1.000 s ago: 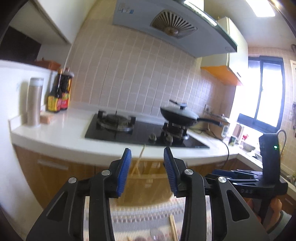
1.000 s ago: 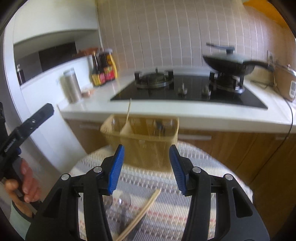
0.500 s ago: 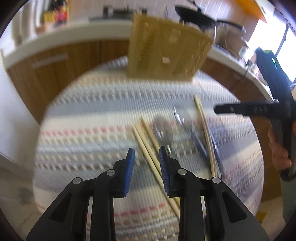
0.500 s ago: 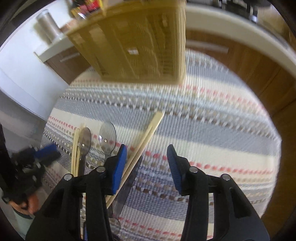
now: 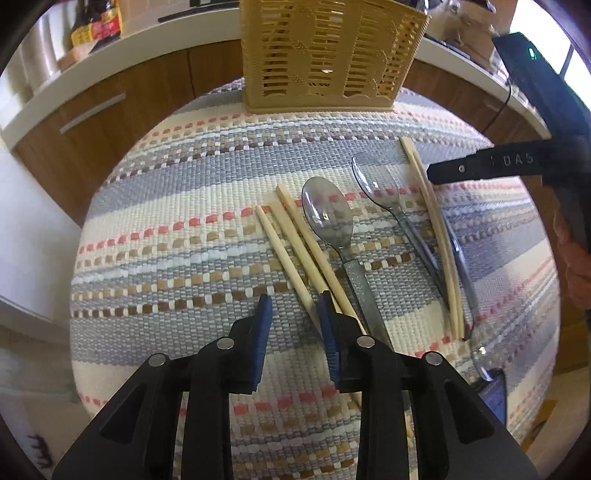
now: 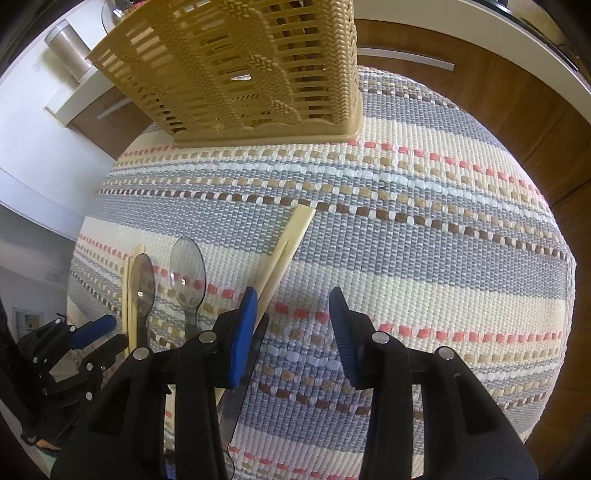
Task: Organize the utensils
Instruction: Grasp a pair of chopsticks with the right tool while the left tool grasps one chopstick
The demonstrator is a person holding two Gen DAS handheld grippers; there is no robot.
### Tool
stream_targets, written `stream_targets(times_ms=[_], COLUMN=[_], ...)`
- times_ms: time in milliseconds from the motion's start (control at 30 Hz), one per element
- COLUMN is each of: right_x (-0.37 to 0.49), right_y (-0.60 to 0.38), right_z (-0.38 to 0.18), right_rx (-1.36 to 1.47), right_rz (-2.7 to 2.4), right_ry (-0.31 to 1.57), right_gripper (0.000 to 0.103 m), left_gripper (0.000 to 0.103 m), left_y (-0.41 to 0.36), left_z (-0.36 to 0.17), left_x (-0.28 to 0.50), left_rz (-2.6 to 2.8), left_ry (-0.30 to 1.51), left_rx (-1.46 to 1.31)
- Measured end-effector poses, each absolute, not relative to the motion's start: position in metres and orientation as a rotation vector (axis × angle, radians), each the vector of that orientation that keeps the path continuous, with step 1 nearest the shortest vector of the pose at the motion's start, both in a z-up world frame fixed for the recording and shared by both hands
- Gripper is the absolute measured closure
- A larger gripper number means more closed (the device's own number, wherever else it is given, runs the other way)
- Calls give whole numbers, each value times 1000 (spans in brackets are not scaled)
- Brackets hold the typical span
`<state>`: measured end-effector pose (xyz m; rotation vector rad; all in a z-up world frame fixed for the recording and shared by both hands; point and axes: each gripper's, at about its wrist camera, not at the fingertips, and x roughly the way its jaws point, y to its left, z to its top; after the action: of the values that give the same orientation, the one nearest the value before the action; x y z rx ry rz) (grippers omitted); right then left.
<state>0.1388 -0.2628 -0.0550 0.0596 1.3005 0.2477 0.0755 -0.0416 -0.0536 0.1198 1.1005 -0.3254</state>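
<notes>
A tan slotted utensil basket [image 5: 328,55] stands at the far edge of a round table under a striped woven cloth [image 5: 184,236]; it also shows in the right wrist view [image 6: 251,70]. Three loose chopsticks [image 5: 295,243], two clear grey spoons [image 5: 327,214] [image 5: 376,181] and a chopstick pair [image 5: 436,229] lie on the cloth. My left gripper [image 5: 293,306] is open and empty, low over the near ends of the three chopsticks. My right gripper [image 6: 290,299] is open and empty, just right of the chopstick pair [image 6: 284,251].
Wooden cabinets [image 5: 110,107] under a white counter [image 5: 155,48] curve behind the table. Sauce bottles [image 5: 96,18] and a steel flask [image 6: 70,48] stand on the counter. The right gripper's body [image 5: 517,162] hangs over the table's right side in the left wrist view.
Both grippers have tilted down from facing the stove and dropped close to the cloth. The left one has closed in on the chopsticks, the right one on the chopstick pair.
</notes>
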Motion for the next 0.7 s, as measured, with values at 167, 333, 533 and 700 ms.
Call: stream_targets(times_ms=[167,333,533,700], right_x=[145,158,172,178], right_y=[-254,-255,-238,-215], right_z=[-58,-58,-60,-62], right_rx=[64,111,114,70], right_rz=[204,182,193,157], right_ry=[1320,1356,1410,1432], right_gripper=[66,77,79,79], left_gripper=[90,96,95,93], left_y=[-49,-43,-38,-42], left_z=[-53,-52,-51,-50], left_x=[80,84,94,102], left_rz=[-343,-343,-320,-330], left_ry=[1108,1118,1131,1161], left_rx=[159,166,205,255])
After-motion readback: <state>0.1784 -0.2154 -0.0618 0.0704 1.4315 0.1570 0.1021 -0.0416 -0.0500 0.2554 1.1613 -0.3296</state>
